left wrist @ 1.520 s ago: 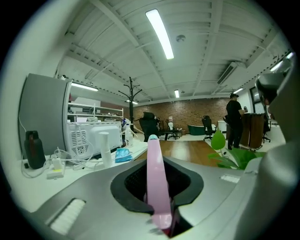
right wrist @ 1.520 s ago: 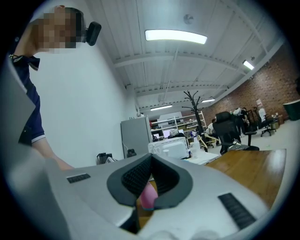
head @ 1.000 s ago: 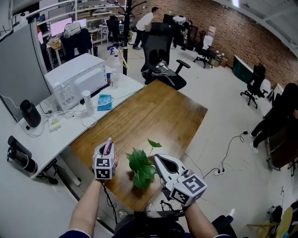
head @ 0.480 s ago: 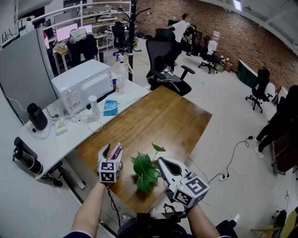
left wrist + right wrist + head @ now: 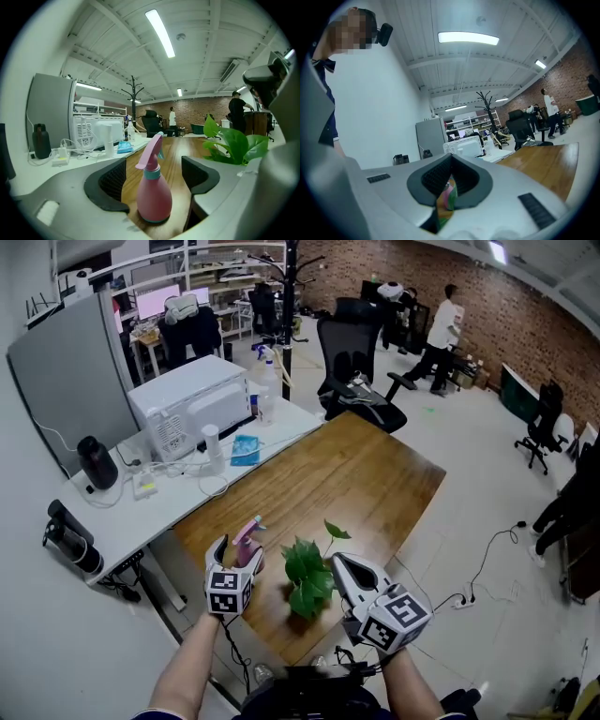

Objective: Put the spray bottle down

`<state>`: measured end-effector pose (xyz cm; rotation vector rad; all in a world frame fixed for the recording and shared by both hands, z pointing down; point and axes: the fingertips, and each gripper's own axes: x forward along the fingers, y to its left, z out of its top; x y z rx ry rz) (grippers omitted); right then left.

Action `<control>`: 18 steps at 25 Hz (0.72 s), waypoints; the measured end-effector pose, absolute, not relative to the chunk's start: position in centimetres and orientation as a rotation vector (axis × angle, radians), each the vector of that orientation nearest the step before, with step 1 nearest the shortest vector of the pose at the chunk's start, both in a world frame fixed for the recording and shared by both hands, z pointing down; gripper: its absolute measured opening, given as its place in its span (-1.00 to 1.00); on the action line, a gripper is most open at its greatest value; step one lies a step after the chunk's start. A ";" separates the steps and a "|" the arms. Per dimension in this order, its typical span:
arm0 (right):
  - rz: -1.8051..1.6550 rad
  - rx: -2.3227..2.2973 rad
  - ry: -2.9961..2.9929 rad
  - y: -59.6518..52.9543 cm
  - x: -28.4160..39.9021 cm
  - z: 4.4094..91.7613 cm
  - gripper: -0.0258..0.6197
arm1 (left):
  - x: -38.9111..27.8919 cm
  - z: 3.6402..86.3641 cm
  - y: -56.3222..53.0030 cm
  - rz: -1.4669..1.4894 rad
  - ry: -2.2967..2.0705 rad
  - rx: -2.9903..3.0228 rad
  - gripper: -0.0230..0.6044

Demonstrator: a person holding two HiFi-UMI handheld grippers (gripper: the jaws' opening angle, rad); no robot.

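Observation:
The pink spray bottle [image 5: 153, 197] stands upright on the wooden table [image 5: 347, 474], near its front left corner. My left gripper [image 5: 154, 177] is open. Its jaws have just been opening, and the bottle stands between them with a gap to each pad. In the head view the bottle [image 5: 247, 532] pokes out just past the left gripper [image 5: 238, 554]. My right gripper [image 5: 337, 562] hovers beside a small green plant [image 5: 311, 573]. In its own view the right gripper [image 5: 449, 180] is shut on a thin green-and-pink strip [image 5: 446, 200]; I cannot tell what the strip belongs to.
A white desk [image 5: 122, 521] adjoins the wooden table on the left, bearing a microwave [image 5: 192, 404], cables, a white cup and a blue packet. A black office chair [image 5: 361, 371] stands at the table's far end. A person [image 5: 441, 324] walks at the back.
The left jaws have spread apart and let go of the pink bottle, which now stands on the table. The left gripper has drawn back a little. The right gripper stays put.

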<state>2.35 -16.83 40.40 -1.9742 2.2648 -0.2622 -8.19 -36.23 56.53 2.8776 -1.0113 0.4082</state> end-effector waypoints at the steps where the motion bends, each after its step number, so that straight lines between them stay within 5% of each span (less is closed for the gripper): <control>1: -0.268 -1.966 2.269 -16.9 2.2 40.5 -0.90 | -8.7 56.3 -35.8 0.399 -1.022 2.867 0.27; 3: -0.279 -1.945 2.282 -16.8 1.8 40.6 -0.90 | -10.2 55.6 -34.6 0.373 -1.048 2.844 0.10; 6: -0.287 -1.919 2.306 -16.8 1.2 40.8 -0.90 | -12.6 53.6 -32.1 0.300 -1.066 2.829 -0.61; 8: -0.291 -1.910 2.315 -16.6 1.2 41.0 -0.90 | -13.5 52.2 -30.1 0.248 -1.012 2.819 -0.90; 18: -0.322 -1.910 2.314 -16.1 0.6 42.3 -0.91 | -11.0 47.9 -23.2 0.253 -0.634 2.861 -0.91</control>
